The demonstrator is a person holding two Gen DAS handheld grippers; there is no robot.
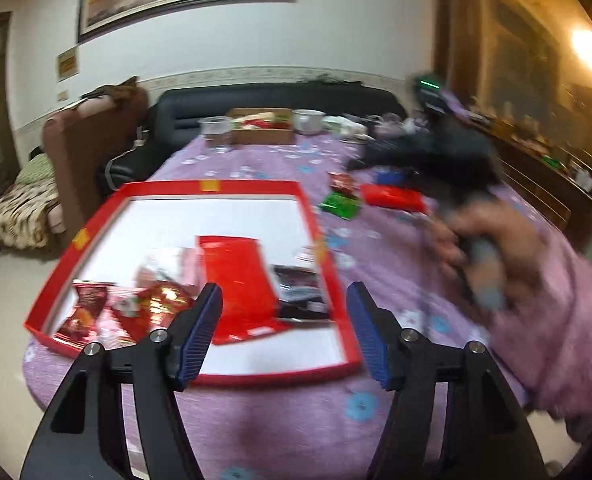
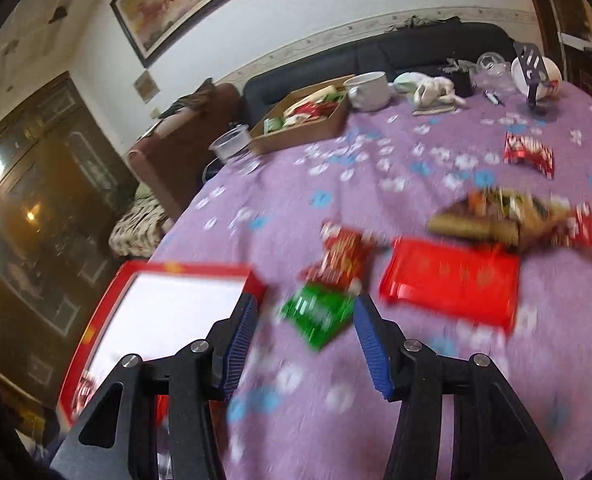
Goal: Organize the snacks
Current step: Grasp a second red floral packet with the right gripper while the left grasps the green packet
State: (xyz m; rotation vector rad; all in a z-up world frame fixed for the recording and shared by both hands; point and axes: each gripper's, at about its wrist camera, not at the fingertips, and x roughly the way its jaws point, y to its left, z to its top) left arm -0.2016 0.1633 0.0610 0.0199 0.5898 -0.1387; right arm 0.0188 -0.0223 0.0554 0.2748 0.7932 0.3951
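My left gripper (image 1: 285, 288) is open over the near part of a shallow red box (image 1: 232, 190) with a white floor. In the box lie a flat red packet (image 1: 236, 280), several small red snack bags (image 1: 88, 308) and a dark packet (image 1: 296, 288). My right gripper (image 2: 306, 300) is open just above the purple tablecloth, and a green packet (image 2: 318, 314) lies flat at its fingertips, blurred. Beyond it lie a small red patterned bag (image 2: 342, 256), a flat red packet (image 2: 452, 280), a brown and yellow pack (image 2: 496, 216) and a red bag (image 2: 530, 154). The red box's corner (image 2: 200, 270) is to its left.
A cardboard box of snacks (image 2: 304, 120), a clear plastic cup (image 2: 232, 144), a white bowl (image 2: 370, 88) and a cloth (image 2: 432, 90) stand at the table's far side. A dark sofa (image 1: 280, 96) runs behind it. A hand (image 1: 480, 240) in a pink sleeve shows at the right.
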